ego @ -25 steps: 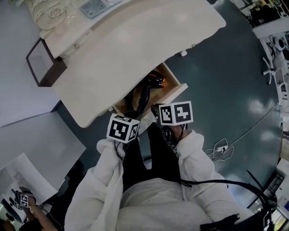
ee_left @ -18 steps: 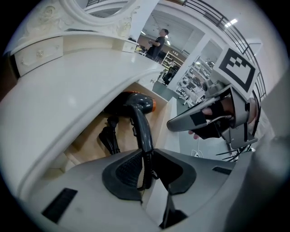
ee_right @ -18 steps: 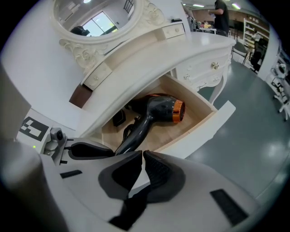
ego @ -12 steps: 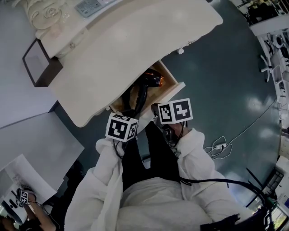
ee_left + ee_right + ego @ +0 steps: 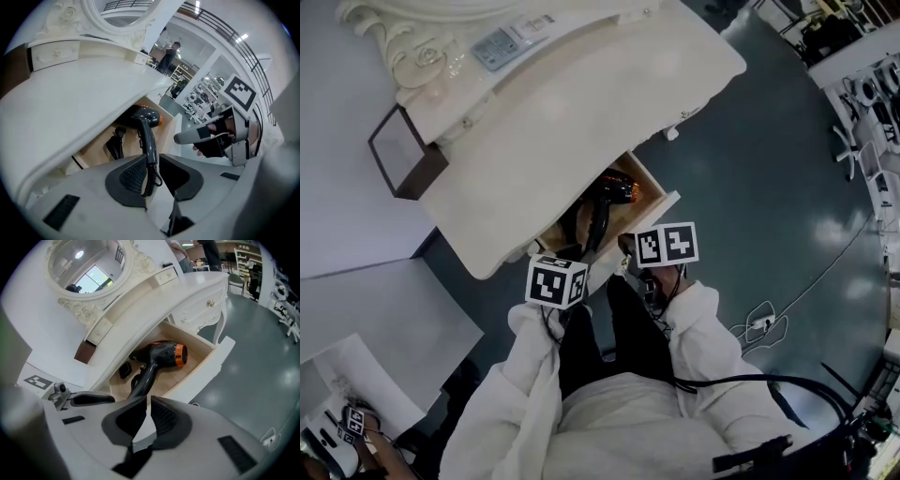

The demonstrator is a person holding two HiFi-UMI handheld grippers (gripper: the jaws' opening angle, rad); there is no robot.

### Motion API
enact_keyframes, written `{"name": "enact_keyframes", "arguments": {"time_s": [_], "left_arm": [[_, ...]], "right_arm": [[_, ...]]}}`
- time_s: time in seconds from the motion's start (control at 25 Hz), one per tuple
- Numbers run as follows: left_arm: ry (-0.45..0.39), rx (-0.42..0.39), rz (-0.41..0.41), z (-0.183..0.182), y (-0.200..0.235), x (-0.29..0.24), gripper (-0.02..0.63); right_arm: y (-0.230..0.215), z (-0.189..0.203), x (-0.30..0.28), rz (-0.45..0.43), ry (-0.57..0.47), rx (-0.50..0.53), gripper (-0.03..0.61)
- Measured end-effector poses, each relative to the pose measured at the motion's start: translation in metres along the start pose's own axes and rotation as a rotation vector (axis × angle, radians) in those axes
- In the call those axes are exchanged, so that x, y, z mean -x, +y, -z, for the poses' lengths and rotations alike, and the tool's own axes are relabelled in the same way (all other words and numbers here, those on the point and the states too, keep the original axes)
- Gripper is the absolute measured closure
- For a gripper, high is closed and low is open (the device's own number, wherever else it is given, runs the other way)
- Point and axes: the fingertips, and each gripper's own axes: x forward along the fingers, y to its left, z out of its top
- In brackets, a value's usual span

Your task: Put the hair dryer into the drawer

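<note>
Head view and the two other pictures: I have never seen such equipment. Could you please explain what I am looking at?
There is no robot. A person holds a two-jaw gripper in each hand. The head view looks down from the person's head, and the other two cameras ride on the grippers. A black hair dryer lies in the open drawer of a white dressing table. The left gripper has its jaws apart around the handle's end and does not seem to squeeze it. The right gripper has just been closing its jaws; they are almost together, with nothing between them.
</note>
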Motion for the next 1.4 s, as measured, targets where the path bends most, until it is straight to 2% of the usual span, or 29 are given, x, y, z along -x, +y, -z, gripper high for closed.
{"name": "enact_keyframes", "arguments": {"time_s": [0.2,0.44,0.68,0.84,1.04,1.2,1.4], "left_arm": [[-0.065,-0.046,0.032,-0.027,-0.014,0.028,0.528],[-0.24,-0.079,0.03,-0.063,-0.037,0.084,0.528],[-0.413,-0.071,-0.005,-0.09,-0.049,0.137,0.528],[-0.491,-0.053,-0.061,-0.096,-0.054,0.156,0.553],[-0.545,-0.033,-0.114,-0.099,-0.059,0.166,0.592],[-0.56,-0.018,-0.176,-0.094,-0.068,0.169,0.606],[-0.629,0.057,-0.219,-0.095,-0.095,0.162,0.606]], "right_arm": [[0.018,-0.018,0.024,0.013,-0.096,0.022,0.5],[0.043,-0.03,0.071,0.025,-0.288,0.04,0.5],[0.064,-0.025,0.108,-0.042,-0.464,-0.009,0.505],[0.08,-0.023,0.132,-0.085,-0.554,0.015,0.509],[0.091,-0.031,0.158,-0.078,-0.618,0.108,0.513],[0.086,-0.032,0.173,-0.105,-0.659,0.139,0.512],[0.062,-0.024,0.196,-0.106,-0.677,0.213,0.512]]}}
